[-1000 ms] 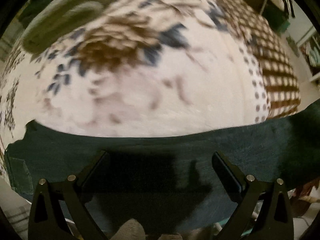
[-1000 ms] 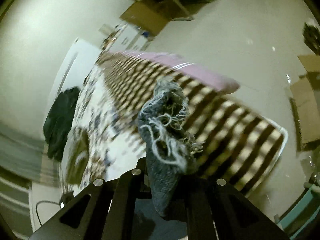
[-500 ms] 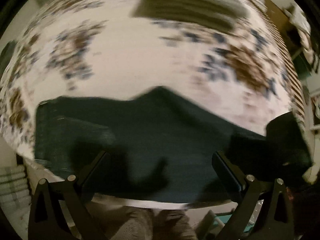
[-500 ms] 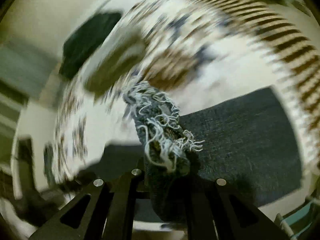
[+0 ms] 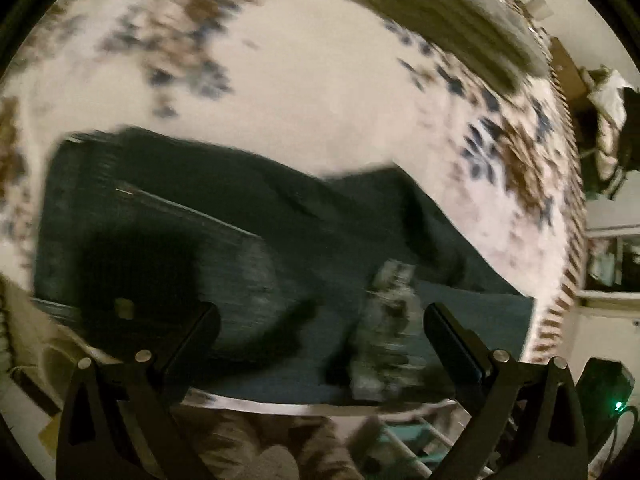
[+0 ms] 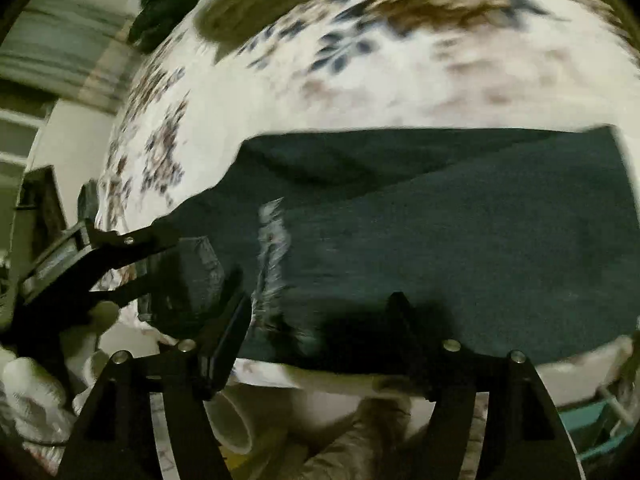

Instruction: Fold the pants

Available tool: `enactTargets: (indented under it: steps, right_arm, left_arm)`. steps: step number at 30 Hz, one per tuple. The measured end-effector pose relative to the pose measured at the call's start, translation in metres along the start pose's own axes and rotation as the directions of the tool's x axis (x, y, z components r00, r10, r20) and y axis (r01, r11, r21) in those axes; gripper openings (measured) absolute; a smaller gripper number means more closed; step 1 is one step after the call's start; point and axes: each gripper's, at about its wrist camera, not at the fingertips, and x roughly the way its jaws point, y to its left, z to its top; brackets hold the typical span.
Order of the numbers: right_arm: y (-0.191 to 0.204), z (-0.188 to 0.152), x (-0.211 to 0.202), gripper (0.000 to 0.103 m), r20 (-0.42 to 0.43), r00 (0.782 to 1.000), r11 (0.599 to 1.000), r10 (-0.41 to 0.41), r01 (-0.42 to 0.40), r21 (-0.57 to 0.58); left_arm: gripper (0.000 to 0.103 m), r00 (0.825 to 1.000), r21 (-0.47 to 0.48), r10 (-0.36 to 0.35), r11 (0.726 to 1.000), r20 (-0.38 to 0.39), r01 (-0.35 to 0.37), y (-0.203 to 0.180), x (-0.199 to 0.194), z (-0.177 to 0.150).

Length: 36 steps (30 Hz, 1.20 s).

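Dark denim pants (image 5: 248,240) lie on a floral blanket (image 5: 320,100) near the bed's front edge, one leg doubled back over the rest. The frayed pale hem (image 5: 390,320) rests on top of the dark cloth. My left gripper (image 5: 320,316) hovers open over the pants with the hem just inside its right finger, untouched. In the right wrist view the pants (image 6: 460,232) fill the middle and the frayed hem (image 6: 272,248) lies free. My right gripper (image 6: 318,304) has its jaws opening, pads off the cloth. The left gripper (image 6: 164,260) shows at the left there.
A folded olive striped cloth (image 5: 440,20) lies further back on the blanket. A dark garment (image 6: 160,12) sits at the bed's far corner. A person's legs (image 5: 260,448), a teal rack (image 5: 400,440) and a pale tube (image 6: 232,420) are below the bed edge.
My right gripper, shut on the frayed hem before, swung over the pants and let it go; the hem now lies on the dark cloth. The open left gripper swept along the pants.
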Motion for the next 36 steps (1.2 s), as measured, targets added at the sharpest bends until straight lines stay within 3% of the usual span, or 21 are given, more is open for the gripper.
enactTargets:
  steps: [2,4,6,7,8,9,11,13,14,16,19,22,25,27,29,33,35,36]
  right_arm:
    - [-0.022,0.002,-0.010,0.072,-0.001,0.999,0.997,-0.045,0.045,0.064]
    - [-0.046,0.002,-0.013,0.072,-0.011,0.997,0.988,-0.078,0.079,0.131]
    - [-0.068,0.006,-0.016,0.072,-0.011,0.995,0.976,-0.103,0.104,0.190]
    - [-0.076,0.004,-0.017,0.072,-0.007,0.993,0.971,-0.121,0.119,0.208]
    - [-0.080,0.008,-0.016,0.072,-0.006,0.989,0.966,-0.145,0.143,0.215]
    - [-0.083,0.009,-0.016,0.072,-0.004,0.984,0.960,-0.176,0.173,0.219]
    - [-0.084,0.017,-0.014,0.074,-0.021,0.965,0.942,-0.263,0.261,0.213]
    - [-0.079,0.021,-0.005,0.090,-0.060,0.920,0.905,-0.388,0.392,0.167]
    - [-0.077,0.021,-0.003,0.097,-0.056,0.913,0.901,-0.403,0.407,0.152]
    - [-0.072,0.024,0.002,0.098,-0.055,0.891,0.883,-0.451,0.455,0.118]
    - [-0.060,0.030,0.011,0.098,-0.047,0.881,0.877,-0.471,0.473,0.081]
    - [-0.053,0.038,0.017,0.098,-0.050,0.883,0.881,-0.467,0.469,0.062]
    - [-0.044,0.043,0.021,0.098,-0.056,0.893,0.892,-0.448,0.450,0.046]
    - [-0.040,0.044,0.021,0.098,-0.063,0.898,0.898,-0.436,0.439,0.037]
    - [-0.036,0.044,0.021,0.098,-0.076,0.907,0.909,-0.413,0.416,0.031]
    - [-0.022,0.047,0.026,0.098,-0.112,0.920,0.925,-0.376,0.379,0.005]
    - [-0.013,0.050,0.031,0.098,-0.130,0.917,0.925,-0.377,0.379,-0.014]
    - [-0.009,0.051,0.033,0.098,-0.137,0.917,0.926,-0.376,0.376,-0.023]
  left_arm:
    - [0.103,0.999,0.016,-0.026,1.000,-0.044,0.027,-0.015,0.020,-0.004]
    - [0.103,0.996,0.047,0.001,0.999,-0.088,0.003,-0.029,0.045,-0.009]
    - [0.094,0.989,0.094,0.035,0.995,-0.140,-0.021,-0.041,0.070,-0.013]
    - [0.066,0.987,0.113,0.049,0.993,-0.155,-0.032,-0.046,0.077,-0.014]
    - [0.029,0.985,0.143,0.075,0.988,-0.154,-0.053,-0.052,0.082,-0.016]
    - [0.013,0.987,0.169,0.082,0.984,-0.138,-0.058,-0.057,0.083,-0.018]
    - [0.004,0.994,0.202,0.076,0.978,-0.084,-0.058,-0.064,0.074,-0.022]
    - [0.004,0.997,0.218,0.070,0.974,-0.018,-0.064,-0.066,0.058,-0.026]
    - [0.003,0.998,0.219,0.064,0.974,0.001,-0.063,-0.066,0.051,-0.027]
    - [0.003,0.997,0.214,0.064,0.974,0.032,-0.070,-0.064,0.040,-0.030]
    - [0.003,0.996,0.193,0.073,0.978,0.047,-0.080,-0.054,0.033,-0.029]
    - [0.004,0.996,0.186,0.091,0.978,0.018,-0.093,-0.043,0.047,-0.030]
    - [0.015,0.995,0.148,0.095,0.984,0.006,-0.095,-0.030,0.054,-0.027]
    - [0.032,0.997,0.130,0.082,0.988,0.014,-0.083,-0.025,0.049,-0.028]
    - [0.069,0.999,0.103,0.028,0.994,0.022,-0.030,-0.015,0.035,-0.030]
    - [0.072,0.991,-0.072,-0.089,0.993,0.103,0.097,0.032,-0.009,-0.045]
    - [0.075,0.980,-0.206,-0.088,0.971,0.180,0.125,0.066,-0.031,-0.055]
    - [0.075,0.969,-0.291,-0.087,0.944,0.232,0.155,0.091,-0.043,-0.064]
